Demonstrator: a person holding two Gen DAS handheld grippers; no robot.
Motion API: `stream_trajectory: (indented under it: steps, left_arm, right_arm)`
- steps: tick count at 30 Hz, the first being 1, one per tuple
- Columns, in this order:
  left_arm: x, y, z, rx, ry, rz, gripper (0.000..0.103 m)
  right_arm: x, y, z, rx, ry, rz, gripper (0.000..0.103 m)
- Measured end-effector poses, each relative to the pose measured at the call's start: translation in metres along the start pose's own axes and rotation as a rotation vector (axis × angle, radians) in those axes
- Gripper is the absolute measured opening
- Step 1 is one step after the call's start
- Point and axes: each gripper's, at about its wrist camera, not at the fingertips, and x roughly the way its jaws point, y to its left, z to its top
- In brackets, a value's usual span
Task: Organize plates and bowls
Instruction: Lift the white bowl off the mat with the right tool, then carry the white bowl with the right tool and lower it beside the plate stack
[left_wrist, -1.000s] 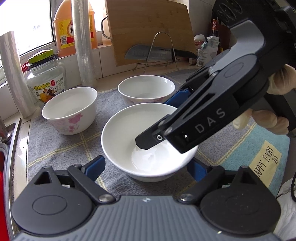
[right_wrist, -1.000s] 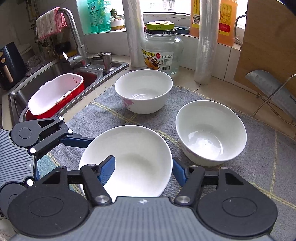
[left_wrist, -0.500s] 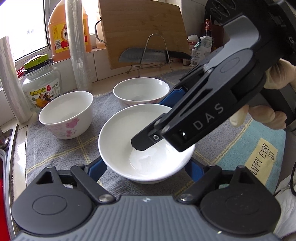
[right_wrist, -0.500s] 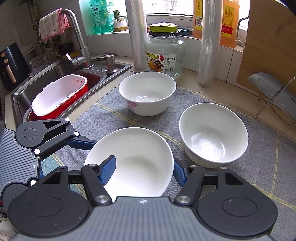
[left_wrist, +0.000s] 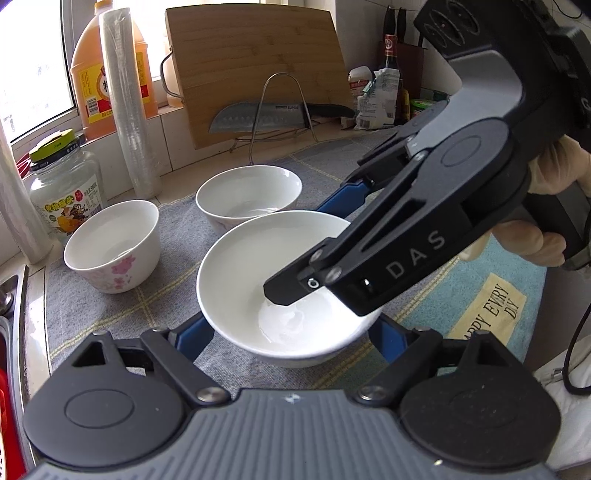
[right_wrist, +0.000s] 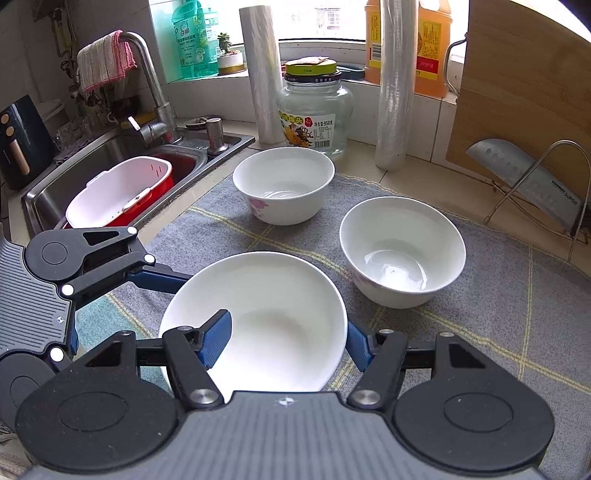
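Left wrist view: the wide, shallow white ceramic bowl (left_wrist: 280, 291) sits over the grey checked cloth mat (left_wrist: 122, 314), and serves as the landmark for all other places. The left gripper (left_wrist: 291, 338) straddles this bowl, one blue finger at each side of its lower wall; its jaws appear closed on the bowl. The right gripper (left_wrist: 310, 251), a black tool marked DAS held by a gloved hand (left_wrist: 532, 236), comes in from the right of the bowl with one finger inside the bowl and the other outside its far rim, clenched on the wall.

Right wrist view: the right gripper (right_wrist: 288, 341) grips the same bowl (right_wrist: 266, 325), one blue finger (right_wrist: 216, 338) inside the rim and the other (right_wrist: 356, 345) against the outer wall. The left gripper (right_wrist: 122, 275) reaches the bowl from its left.

Beyond the bowl and to its left stands a deeper white bowl with pink flower print (left_wrist: 112, 247); beyond it and slightly right stands a second white bowl (left_wrist: 249, 195). Both are apart from the landmark bowl. Farther behind lie a glass jar with green lid (left_wrist: 64, 188), a wooden cutting board (left_wrist: 258, 70) and a cleaver on a wire rack (left_wrist: 258, 118). Far left of the bowl is the steel sink (right_wrist: 110, 158).
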Motion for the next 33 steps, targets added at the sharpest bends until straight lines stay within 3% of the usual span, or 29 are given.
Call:
stream_trajectory:
  steps: [18, 33]
  left_arm:
    - [0.046, -0.068, 0.052, 0.108, -0.015, -0.149, 0.090]
    - [0.086, -0.093, 0.077, 0.138, -0.003, -0.187, 0.090]
  right_arm:
    - [-0.061, -0.074, -0.050, 0.139, -0.024, -0.146, 0.071]
    - [-0.068, -0.123, -0.066, 0.182, -0.014, -0.190, 0.071]
